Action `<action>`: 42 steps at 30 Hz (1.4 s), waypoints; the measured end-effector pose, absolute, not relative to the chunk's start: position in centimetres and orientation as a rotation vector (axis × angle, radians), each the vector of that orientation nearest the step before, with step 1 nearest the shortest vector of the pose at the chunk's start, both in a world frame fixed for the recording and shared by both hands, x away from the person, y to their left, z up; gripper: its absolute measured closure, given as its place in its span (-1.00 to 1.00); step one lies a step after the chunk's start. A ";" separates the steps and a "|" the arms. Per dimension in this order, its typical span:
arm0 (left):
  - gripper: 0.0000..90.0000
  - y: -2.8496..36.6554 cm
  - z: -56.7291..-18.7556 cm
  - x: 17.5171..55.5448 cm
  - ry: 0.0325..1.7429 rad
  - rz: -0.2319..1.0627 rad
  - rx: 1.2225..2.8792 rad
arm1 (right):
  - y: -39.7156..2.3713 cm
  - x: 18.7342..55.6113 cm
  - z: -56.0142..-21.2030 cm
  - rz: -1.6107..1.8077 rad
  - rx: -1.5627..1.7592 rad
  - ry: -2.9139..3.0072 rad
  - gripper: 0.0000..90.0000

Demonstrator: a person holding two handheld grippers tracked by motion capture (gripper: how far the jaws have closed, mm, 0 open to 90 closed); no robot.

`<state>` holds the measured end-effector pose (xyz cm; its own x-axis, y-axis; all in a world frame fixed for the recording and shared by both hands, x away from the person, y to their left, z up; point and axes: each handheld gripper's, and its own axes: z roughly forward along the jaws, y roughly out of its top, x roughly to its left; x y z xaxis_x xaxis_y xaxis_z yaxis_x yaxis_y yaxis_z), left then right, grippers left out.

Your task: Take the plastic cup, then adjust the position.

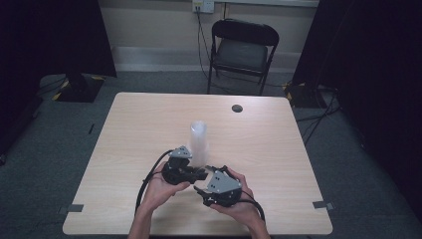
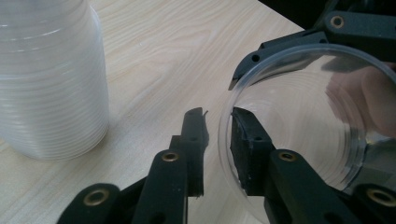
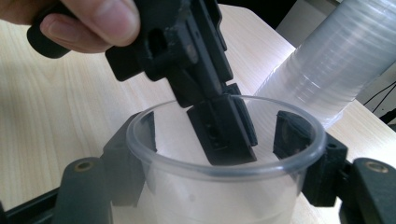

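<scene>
A single clear plastic cup (image 3: 210, 196) sits between the two jaws of my right gripper (image 3: 219, 140), which press on its wall from both sides. My left gripper (image 2: 218, 114) straddles the cup's (image 2: 303, 130) rim, one jaw inside and one outside. A gap shows between the outer jaw and the rim. In the high view, left gripper (image 1: 201, 172) and right gripper (image 1: 204, 185) meet near the table's front middle. A tall stack of clear cups (image 1: 198, 142) stands upright just behind them, at the left (image 2: 46, 79) in the left gripper view and at the upper right (image 3: 336, 60) in the right gripper view.
The light wooden table (image 1: 149, 124) has a round cable hole (image 1: 237, 108) near its far edge and tape marks at its front corners (image 1: 75, 208). A black folding chair (image 1: 242, 50) stands beyond the table. Dark curtains hang on both sides.
</scene>
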<state>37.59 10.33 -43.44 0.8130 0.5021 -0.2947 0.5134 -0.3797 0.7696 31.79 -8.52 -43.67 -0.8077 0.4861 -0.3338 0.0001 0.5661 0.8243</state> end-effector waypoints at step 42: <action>-0.27 13.8 -43.7 34.7 0.837 0.223 1.797 | -12.2 34.4 -44.4 1.322 0.831 2.167 -0.34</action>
